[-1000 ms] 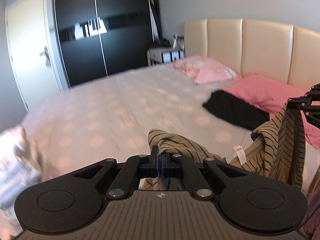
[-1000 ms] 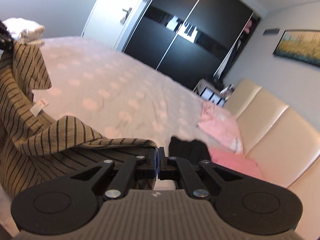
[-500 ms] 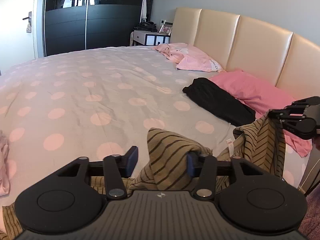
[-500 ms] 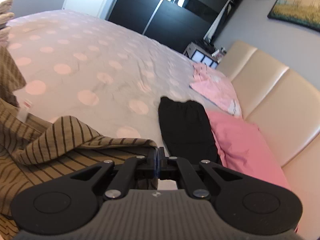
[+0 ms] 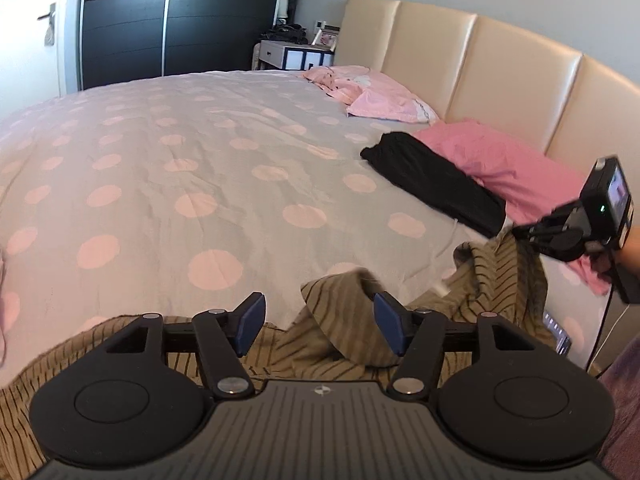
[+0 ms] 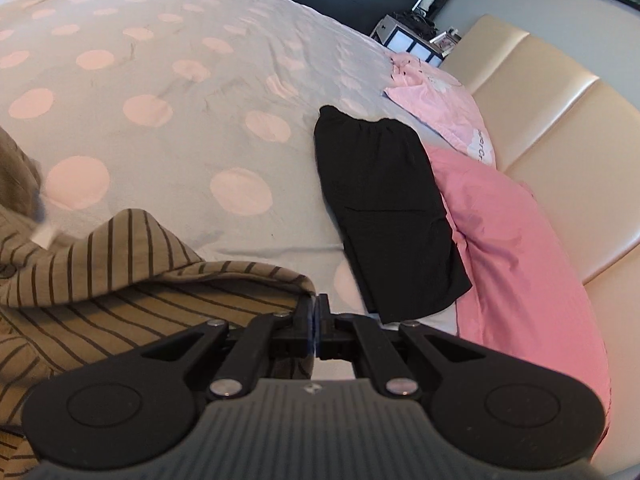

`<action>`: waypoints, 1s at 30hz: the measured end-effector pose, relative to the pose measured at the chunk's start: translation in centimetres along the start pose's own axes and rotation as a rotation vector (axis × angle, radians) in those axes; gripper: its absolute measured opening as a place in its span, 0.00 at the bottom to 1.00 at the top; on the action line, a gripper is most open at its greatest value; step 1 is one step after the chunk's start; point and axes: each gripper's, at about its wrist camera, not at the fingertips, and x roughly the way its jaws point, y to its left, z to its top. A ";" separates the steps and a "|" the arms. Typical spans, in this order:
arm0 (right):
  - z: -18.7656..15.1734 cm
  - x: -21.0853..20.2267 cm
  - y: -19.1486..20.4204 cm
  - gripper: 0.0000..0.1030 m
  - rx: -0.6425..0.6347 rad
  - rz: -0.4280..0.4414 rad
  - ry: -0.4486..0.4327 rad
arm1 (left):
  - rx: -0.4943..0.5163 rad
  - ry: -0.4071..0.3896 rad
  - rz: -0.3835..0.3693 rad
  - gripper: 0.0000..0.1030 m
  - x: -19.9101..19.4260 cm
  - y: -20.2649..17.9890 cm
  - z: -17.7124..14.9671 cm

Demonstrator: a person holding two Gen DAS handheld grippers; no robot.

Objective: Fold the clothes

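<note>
A tan garment with dark stripes [image 5: 344,320] lies crumpled on the near edge of the bed. My left gripper [image 5: 319,322] is open; a raised fold of the garment stands between its blue pads, not pinched. My right gripper [image 6: 316,316] is shut on an edge of the striped garment [image 6: 132,280] and holds it low over the bed. The right gripper also shows in the left wrist view [image 5: 560,236], to the right, with cloth hanging from it.
The bed's grey cover with pink dots [image 5: 200,168] stretches ahead. A folded black garment [image 6: 384,208] lies beside a pink pillow [image 6: 516,248] and a paler pink pillow [image 5: 384,96] by the cream headboard [image 5: 500,64]. A dark wardrobe [image 5: 168,20] stands beyond.
My left gripper opened and let go of the striped garment, which dropped onto the bed. My right gripper stayed shut on the cloth and moved lower towards the bed.
</note>
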 end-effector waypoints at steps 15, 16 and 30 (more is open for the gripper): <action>-0.7 0.7 0.8 0.02 -0.025 0.000 0.029 | 0.030 0.084 0.067 0.58 1.1 0.8 -2.1; -0.8 0.8 0.8 0.02 -0.026 0.001 0.031 | 0.037 0.098 0.062 0.58 1.3 0.8 -2.4; -1.4 1.5 0.7 0.02 -0.035 0.024 0.057 | 0.160 0.260 0.105 0.58 5.1 -0.8 -5.4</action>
